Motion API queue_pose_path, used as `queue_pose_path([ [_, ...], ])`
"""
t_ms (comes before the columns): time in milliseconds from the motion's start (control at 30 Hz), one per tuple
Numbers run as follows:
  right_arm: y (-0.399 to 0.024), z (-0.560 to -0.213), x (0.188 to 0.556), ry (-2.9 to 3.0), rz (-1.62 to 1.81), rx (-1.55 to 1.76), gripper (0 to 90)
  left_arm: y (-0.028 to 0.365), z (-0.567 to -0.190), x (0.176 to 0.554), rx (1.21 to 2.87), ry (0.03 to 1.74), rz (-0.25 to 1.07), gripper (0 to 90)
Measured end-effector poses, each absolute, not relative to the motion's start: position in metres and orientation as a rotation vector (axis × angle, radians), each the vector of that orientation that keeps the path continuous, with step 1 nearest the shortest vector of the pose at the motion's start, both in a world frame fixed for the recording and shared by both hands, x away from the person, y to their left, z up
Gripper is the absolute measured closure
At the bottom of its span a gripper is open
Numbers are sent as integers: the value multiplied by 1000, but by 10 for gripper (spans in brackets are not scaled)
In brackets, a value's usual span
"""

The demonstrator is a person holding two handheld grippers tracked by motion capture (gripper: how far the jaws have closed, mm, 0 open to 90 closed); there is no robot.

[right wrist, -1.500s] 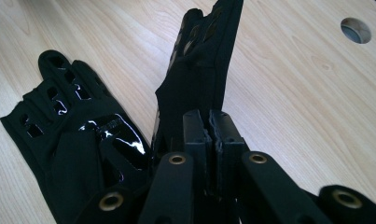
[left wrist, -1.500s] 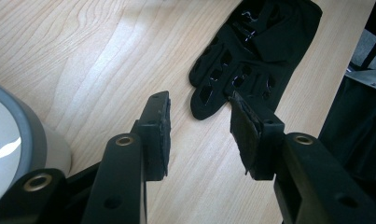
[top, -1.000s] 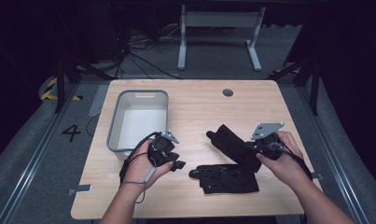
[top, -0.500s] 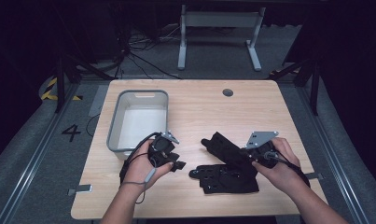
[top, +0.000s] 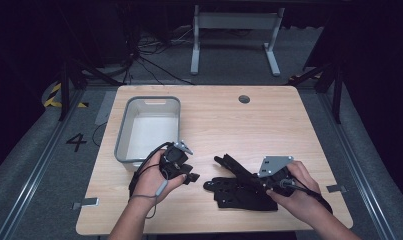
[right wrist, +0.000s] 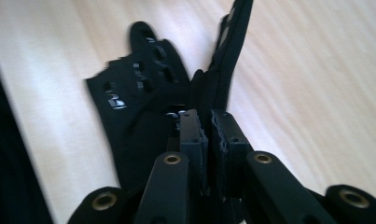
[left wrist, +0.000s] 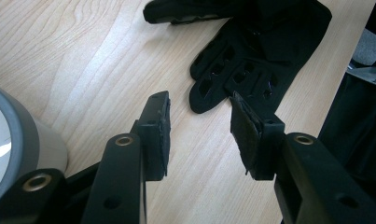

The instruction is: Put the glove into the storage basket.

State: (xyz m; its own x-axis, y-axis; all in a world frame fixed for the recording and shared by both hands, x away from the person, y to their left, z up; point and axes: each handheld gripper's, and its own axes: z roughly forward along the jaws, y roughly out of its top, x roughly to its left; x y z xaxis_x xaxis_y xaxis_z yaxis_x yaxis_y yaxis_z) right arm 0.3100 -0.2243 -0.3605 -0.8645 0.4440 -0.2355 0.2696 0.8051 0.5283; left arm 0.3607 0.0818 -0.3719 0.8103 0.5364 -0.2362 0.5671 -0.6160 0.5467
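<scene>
Black gloves [top: 244, 187], a pair, near the front edge of the wooden table [top: 289, 125], right of centre. One lies flat, fingers toward the person's left. The other [right wrist: 225, 70] sits on top of / beside it, edge-on, one end lifted and pointing back-left. Perforated finger backs plain in left gripper view [left wrist: 251, 60].

Why so: the upper glove is off flat because the right gripper [top: 265, 186] has it by the cuff end. Looks like it's being dragged or peeled off the flat one, prob. for the grey bin [top: 124, 135] at back-left, which has nothing in it; that's my guess, not seen. The flat glove is just lying there, no contact with either tool.

Jaws:
- R gripper [right wrist: 208, 135]: pads nearly together, thin fold of black fabric pinched between them. They have just been easing apart a little, yet cloth is still in the gap and pads look to be on it. Grip seems light; could slip.
- L gripper [top: 189, 177]: hand rests on table just in front of bin's near corner, nose toward the gloves. Jaws [left wrist: 199, 135] spread abt halfway, only bare wood between the pads, nothing held. Flat glove's fingertips lie just beyond the pad tips, near, not touching. Reads as waiting to take that one.

Bin wall just beside L gripper body in its own view [left wrist: 17, 140].
</scene>
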Motion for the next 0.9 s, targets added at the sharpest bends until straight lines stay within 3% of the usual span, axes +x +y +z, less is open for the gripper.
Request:
queue_pose_path([
  [167,-220,-364,297,2753,817,515,717,81,-372,360,2372,810,-65,580],
  [333,-231,-353,298,2731,914,563,704,81,-373,361,2373,811,-73,576],
  [900,-271,-362,337,2646,998,944,699,69,-378,363,2417,773,-113,577],
])
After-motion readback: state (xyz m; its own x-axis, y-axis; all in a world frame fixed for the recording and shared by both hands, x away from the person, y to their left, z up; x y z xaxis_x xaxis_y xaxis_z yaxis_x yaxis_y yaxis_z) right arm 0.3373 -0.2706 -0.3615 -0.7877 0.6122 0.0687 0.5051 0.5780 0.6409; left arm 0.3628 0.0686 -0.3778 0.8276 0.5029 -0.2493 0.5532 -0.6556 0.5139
